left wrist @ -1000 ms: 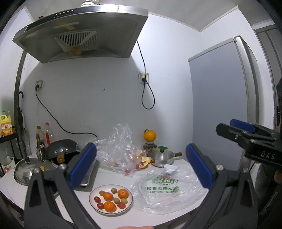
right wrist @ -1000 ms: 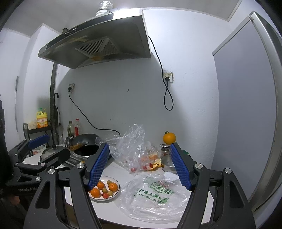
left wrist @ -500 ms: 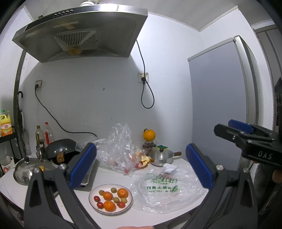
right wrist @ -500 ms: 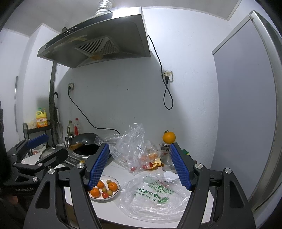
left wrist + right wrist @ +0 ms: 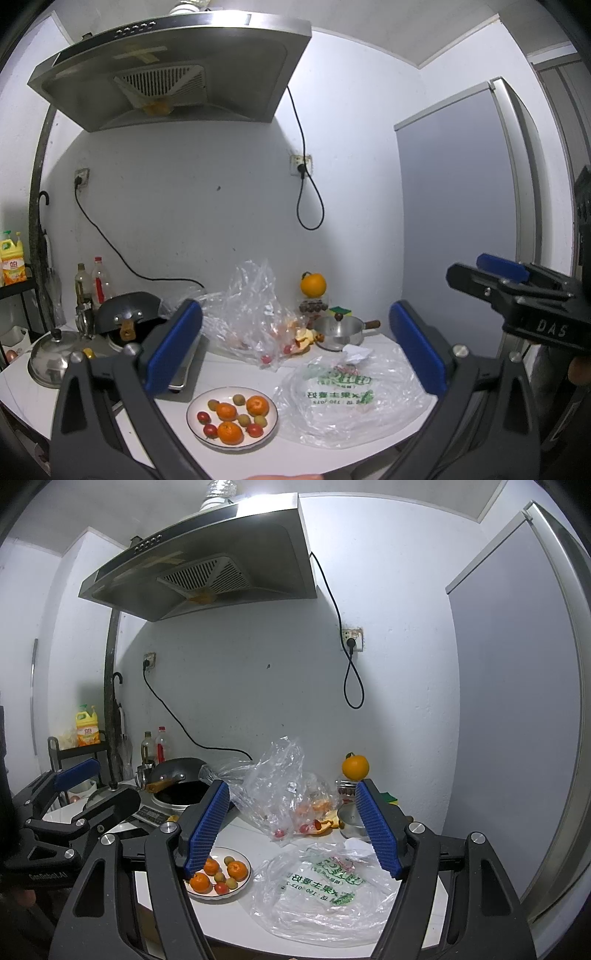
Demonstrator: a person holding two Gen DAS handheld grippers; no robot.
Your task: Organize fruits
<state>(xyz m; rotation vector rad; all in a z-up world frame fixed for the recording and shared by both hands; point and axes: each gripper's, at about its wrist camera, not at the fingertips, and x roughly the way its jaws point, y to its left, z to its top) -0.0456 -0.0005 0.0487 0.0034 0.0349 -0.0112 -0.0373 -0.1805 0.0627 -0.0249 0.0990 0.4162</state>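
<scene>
Both claws held level above near edge of white bench, nothing between blue pads. Left claw wide apart; right claw apart too, empty. Plate of fruits on bench at 6 o'clock from crumpled clear bag: three oranges, small red and green fruits around them. Flat printed bag just beside plate at 3 o'clock. Lone orange perched at back by wall, small steel pan below it. Black wok at plate's 10 o'clock.

steel range hood above a black wok, beside a grey fridge.
</scene>
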